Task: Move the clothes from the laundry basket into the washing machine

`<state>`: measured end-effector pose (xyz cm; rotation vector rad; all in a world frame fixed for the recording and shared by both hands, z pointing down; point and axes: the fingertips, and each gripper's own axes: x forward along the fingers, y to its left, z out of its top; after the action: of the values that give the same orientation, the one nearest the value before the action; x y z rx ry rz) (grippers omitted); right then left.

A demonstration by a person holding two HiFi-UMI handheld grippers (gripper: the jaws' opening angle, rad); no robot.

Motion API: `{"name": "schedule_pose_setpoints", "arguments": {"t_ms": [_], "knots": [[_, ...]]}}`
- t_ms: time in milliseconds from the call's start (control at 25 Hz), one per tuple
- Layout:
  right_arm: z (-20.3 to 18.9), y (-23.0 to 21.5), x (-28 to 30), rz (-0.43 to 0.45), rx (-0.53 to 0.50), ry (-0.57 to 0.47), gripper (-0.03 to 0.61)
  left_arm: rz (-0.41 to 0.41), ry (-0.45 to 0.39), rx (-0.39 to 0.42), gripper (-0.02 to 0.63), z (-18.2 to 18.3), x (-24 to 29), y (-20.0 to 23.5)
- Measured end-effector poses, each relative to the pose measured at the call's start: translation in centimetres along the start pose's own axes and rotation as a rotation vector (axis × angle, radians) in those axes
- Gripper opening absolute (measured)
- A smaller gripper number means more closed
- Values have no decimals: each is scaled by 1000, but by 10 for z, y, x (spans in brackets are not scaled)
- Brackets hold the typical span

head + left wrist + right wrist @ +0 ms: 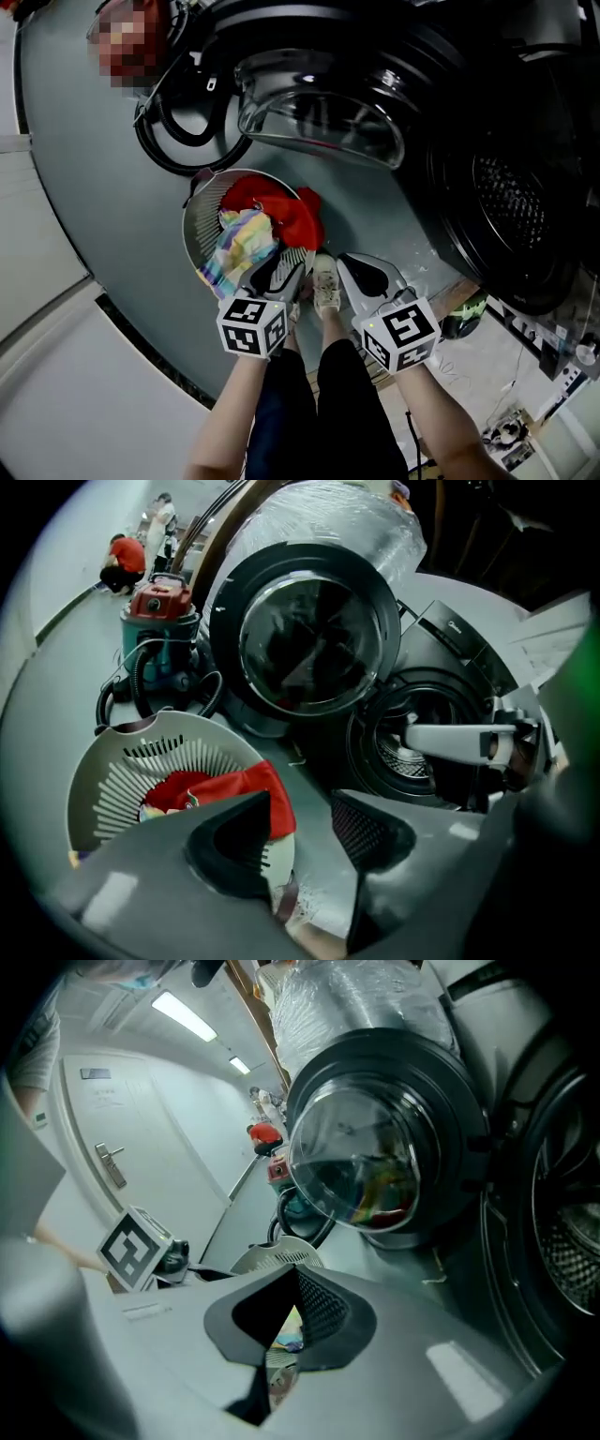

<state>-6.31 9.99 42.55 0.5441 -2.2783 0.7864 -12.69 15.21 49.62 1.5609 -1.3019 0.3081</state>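
A round white laundry basket [199, 217] stands on the grey floor and holds a red garment [286, 208] and a striped, many-coloured one [239, 251]. My left gripper [284, 272] hovers at the basket's near rim with its jaws open and nothing between them. In the left gripper view [300, 799] the red garment [220, 787] lies just past the left jaw. My right gripper [367, 274] hangs to the right of the basket, shut, tips touching in its own view [295, 1271]. The washing machine drum [511, 202] gapes at the right, its door [319, 108] swung open.
A vacuum cleaner [159, 616] with a black hose [183, 141] stands behind the basket. The person's shoe [325, 281] sits between the grippers. Cables and small parts lie on the floor at the lower right [525, 412]. A person in red [122, 560] crouches far off.
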Motion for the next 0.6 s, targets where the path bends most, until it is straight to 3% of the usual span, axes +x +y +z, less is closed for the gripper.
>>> {"name": "schedule_pose_setpoints", "arguments": {"t_ms": [200,400,600], "knots": [[-35,-23,24,-2,16,41,26,19,43,-37,252,-20,60,12],[-50,-43,39,-16,74,43,26,74,41,-66,255,-20,99,29],[-65,-52,44,-17,99,57,26,78,53,-77,254,-18,128,40]]}}
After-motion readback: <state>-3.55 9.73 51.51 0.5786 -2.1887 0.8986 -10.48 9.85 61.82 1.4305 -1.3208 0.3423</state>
